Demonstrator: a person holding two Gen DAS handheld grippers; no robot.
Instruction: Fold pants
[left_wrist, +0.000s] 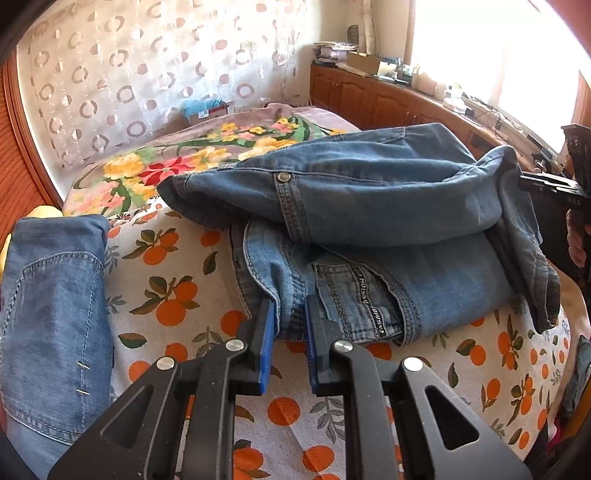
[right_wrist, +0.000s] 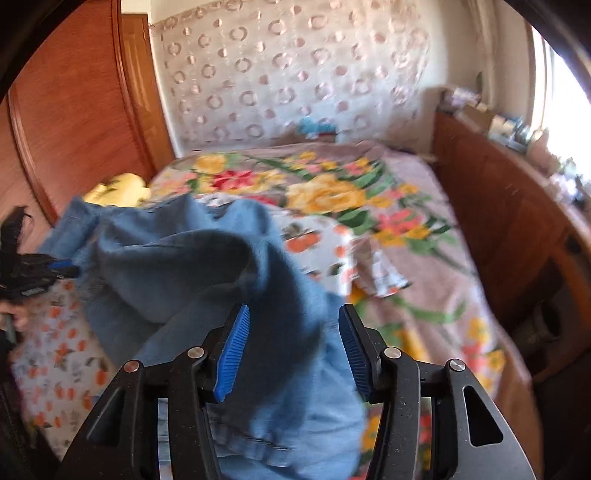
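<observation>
Broadly, bed (left_wrist: 207, 280) carries the jeans (left_wrist: 369, 206), upper part doubled over the legs. Left gripper (left_wrist: 290, 325) pinches the near seam, anchoring it; right gripper (right_wrist: 293, 347) gapes around denim, apparently letting go.

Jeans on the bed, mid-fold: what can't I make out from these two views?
- Right wrist view: motion blur smears the jeans; whether the right gripper pads press the denim is unclear.
- Left wrist view: the folded-over layer hides the jeans underneath; the left gripper pinches an edge.
- Left wrist view: the second denim garment is cut off by the frame edge.
</observation>
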